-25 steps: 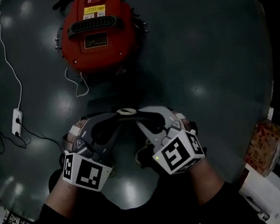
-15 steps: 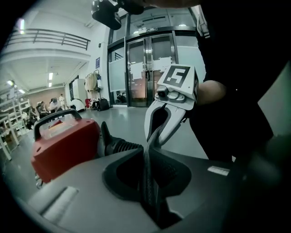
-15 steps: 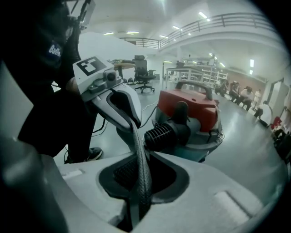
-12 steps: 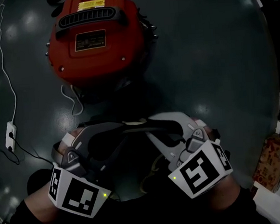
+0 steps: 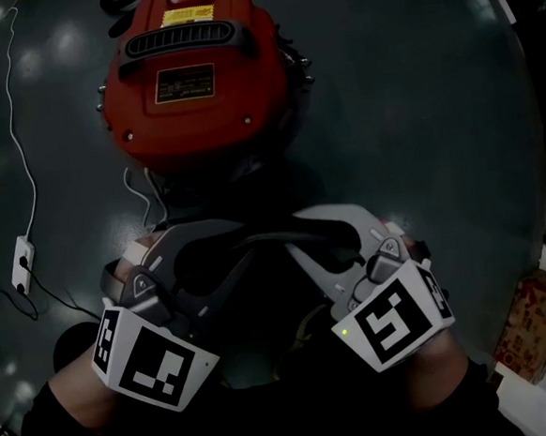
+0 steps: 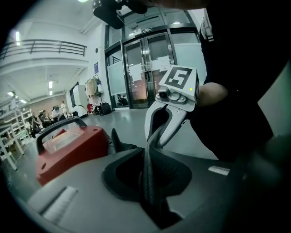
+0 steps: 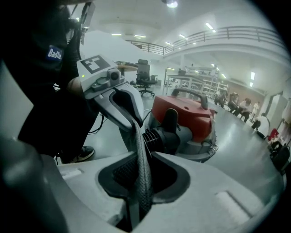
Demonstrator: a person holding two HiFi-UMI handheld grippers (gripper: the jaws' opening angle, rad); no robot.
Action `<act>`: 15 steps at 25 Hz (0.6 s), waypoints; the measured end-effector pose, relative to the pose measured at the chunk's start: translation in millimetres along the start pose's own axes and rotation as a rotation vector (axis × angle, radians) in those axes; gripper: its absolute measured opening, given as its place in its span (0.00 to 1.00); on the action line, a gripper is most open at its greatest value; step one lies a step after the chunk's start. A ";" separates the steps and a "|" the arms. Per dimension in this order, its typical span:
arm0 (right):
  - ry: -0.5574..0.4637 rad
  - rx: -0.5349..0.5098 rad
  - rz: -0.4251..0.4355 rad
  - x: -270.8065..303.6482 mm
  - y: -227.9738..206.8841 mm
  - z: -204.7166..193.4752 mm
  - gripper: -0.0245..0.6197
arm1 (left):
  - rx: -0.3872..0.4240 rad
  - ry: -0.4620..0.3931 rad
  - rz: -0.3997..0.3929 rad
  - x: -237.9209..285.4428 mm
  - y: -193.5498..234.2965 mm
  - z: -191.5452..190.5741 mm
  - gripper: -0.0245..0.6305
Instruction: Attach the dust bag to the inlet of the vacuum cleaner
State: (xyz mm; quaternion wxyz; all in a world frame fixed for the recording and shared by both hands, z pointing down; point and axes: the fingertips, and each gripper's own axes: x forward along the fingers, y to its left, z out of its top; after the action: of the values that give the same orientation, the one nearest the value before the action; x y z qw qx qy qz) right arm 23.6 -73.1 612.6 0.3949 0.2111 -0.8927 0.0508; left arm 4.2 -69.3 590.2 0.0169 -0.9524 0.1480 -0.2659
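The red vacuum cleaner (image 5: 196, 77) stands on the dark floor at the top of the head view. Its black ribbed inlet (image 7: 163, 134) faces me in the right gripper view. My two grippers meet tip to tip just below it. Stretched between them is the dark fabric edge of the dust bag (image 5: 265, 238). The left gripper (image 5: 240, 236) is shut on one end of that edge (image 6: 148, 173). The right gripper (image 5: 297, 227) pinches the other end (image 7: 142, 182); its jaws are opening, with the fabric still between them. The rest of the bag is lost in the dark beneath the grippers.
A white power strip (image 5: 22, 256) and its thin cable (image 5: 25, 157) lie on the floor at the left. A white cord (image 5: 144, 199) trails from the vacuum's near side. A printed box (image 5: 535, 323) sits at the lower right. People and shelves stand far off in the hall (image 7: 236, 107).
Both grippers, with the bag's edge stretched between them, have moved closer to the vacuum and sunk a little. The vacuum now fills more of the head view.
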 end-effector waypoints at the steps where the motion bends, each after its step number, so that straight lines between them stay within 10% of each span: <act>1: 0.000 0.004 0.003 0.6 -1.4 -0.7 0.15 | -0.008 -0.004 -0.001 1.3 1.2 0.3 0.11; 15: -0.028 -0.103 -0.054 -0.9 -13.7 10.2 0.18 | -0.109 -0.037 -0.047 -3.2 23.6 -0.7 0.15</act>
State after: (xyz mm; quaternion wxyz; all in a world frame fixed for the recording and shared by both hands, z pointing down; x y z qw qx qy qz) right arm 22.8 -87.8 604.0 0.3940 0.2153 -0.8935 -0.0090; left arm -5.2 -90.9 586.5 -0.0385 -0.9598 0.1397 -0.2403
